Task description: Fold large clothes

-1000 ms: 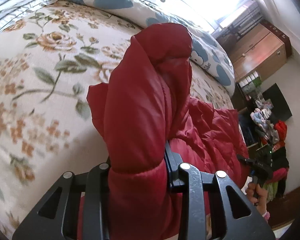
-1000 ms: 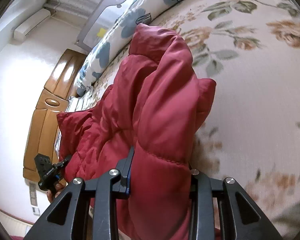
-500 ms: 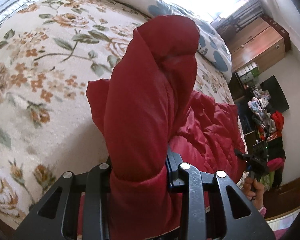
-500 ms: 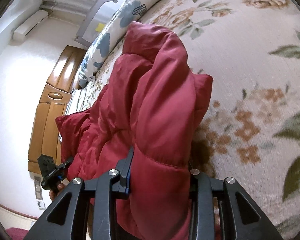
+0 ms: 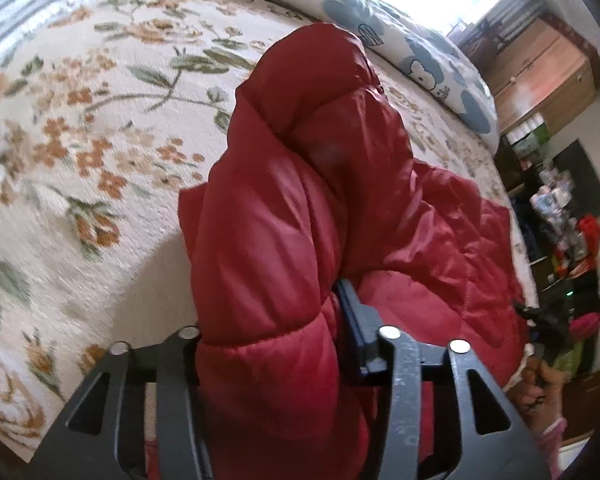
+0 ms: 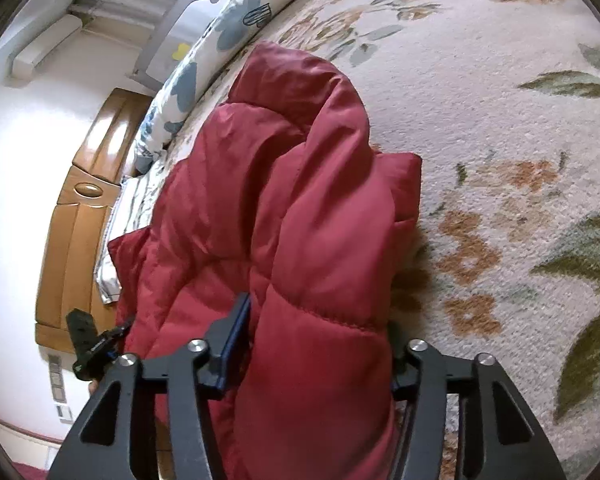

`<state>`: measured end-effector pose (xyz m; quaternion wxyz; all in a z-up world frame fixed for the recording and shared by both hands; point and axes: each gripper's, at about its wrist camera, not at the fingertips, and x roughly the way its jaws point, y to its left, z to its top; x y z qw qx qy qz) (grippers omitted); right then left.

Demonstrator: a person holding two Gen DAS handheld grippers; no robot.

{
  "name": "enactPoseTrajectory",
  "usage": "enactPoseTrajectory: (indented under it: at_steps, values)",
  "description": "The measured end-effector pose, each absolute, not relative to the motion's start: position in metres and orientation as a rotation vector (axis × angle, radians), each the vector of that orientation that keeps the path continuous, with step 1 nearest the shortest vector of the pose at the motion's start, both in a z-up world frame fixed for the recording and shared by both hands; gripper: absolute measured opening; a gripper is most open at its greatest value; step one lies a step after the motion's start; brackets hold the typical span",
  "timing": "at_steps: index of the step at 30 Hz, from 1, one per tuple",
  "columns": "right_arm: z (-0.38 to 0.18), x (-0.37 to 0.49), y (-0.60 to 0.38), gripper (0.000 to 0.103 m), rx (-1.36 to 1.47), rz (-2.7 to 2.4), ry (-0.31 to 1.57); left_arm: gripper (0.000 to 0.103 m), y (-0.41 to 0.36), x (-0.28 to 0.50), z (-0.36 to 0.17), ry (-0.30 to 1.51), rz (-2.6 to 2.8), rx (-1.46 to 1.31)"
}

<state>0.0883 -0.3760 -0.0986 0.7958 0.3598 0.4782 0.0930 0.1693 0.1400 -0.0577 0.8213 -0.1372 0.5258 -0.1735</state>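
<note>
A red quilted puffer jacket (image 5: pixel 300 200) lies on a floral bedspread (image 5: pixel 80 140). My left gripper (image 5: pixel 276 344) is shut on a thick bunched fold of the jacket, which rises up between the jaws and hides them. My right gripper (image 6: pixel 320 344) is shut on another thick fold of the same jacket (image 6: pixel 284 200), held just over the bedspread (image 6: pixel 500 120). The rest of the jacket sags between the two grippers. Each view shows the other gripper small at the far end, the right one (image 5: pixel 540 320) and the left one (image 6: pixel 92 344).
A blue-and-white cartoon quilt (image 5: pixel 380 28) runs along the far side of the bed. A wooden headboard (image 6: pixel 72 220) is at the left of the right wrist view. A wooden dresser (image 5: pixel 548 76) and a cluttered shelf (image 5: pixel 560 216) stand beyond the bed.
Both grippers have moved with the jacket folds across the bedspread and come lower to it. Their grips have not changed.
</note>
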Motion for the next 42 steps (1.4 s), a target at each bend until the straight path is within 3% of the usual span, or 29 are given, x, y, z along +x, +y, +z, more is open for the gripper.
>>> enactPoseTrajectory:
  at_steps: [7,13,30,42]
  values:
    - [-0.092,0.088,-0.373,0.073,0.706,0.149,1.04,0.062,0.141,0.172,-0.056,1.11,-0.34,-0.26]
    - [-0.088,0.089,-0.373,0.082,0.67,0.103,1.042,0.079,0.144,0.17,-0.051,1.069,-0.273,-0.212]
    - [-0.061,0.11,-0.368,0.085,0.498,-0.007,0.98,0.079,0.133,0.194,-0.02,0.959,-0.233,-0.125]
    - [-0.038,0.181,-0.375,0.085,0.433,-0.005,0.94,0.079,0.101,0.241,-0.009,0.945,-0.273,-0.129]
